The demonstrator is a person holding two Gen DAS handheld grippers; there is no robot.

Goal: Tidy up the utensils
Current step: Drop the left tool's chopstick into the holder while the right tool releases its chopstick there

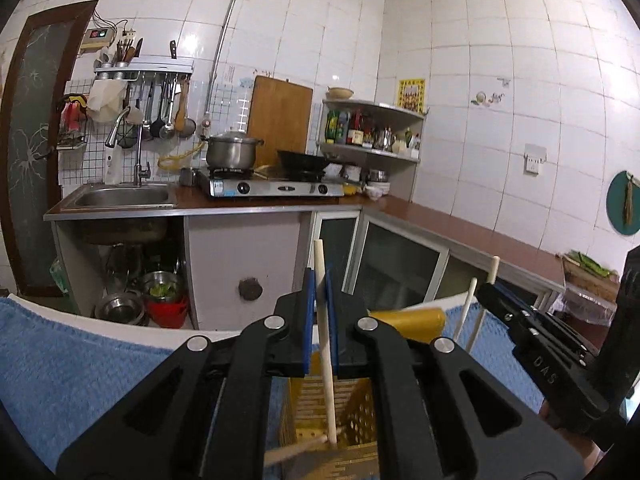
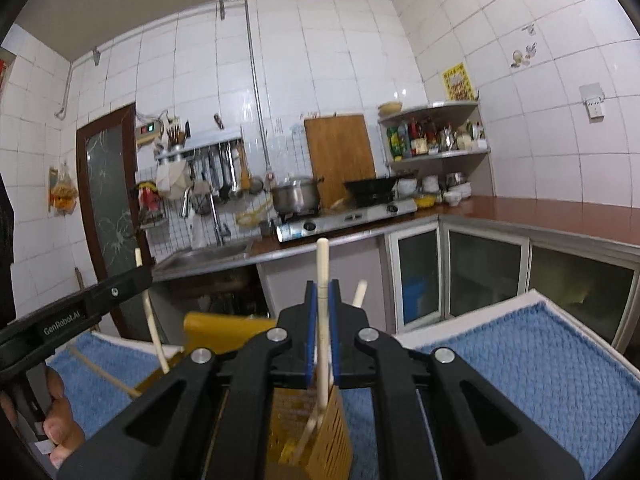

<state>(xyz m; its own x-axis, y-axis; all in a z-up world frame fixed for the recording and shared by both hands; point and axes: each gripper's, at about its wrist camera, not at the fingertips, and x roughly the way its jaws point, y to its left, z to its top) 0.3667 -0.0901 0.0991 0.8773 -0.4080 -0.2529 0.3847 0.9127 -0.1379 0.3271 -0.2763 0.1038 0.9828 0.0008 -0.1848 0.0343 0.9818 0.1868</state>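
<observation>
Left wrist: left tongs (image 1: 320,292) clamped on chopstick (image 1: 325,332); right tongs (image 2: 322,304) likewise.

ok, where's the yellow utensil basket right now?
The yellow basket stands on the blue towel, low centre in both wrist views, right under the two tongs, left and right, each shut on a chopstick over it.
</observation>
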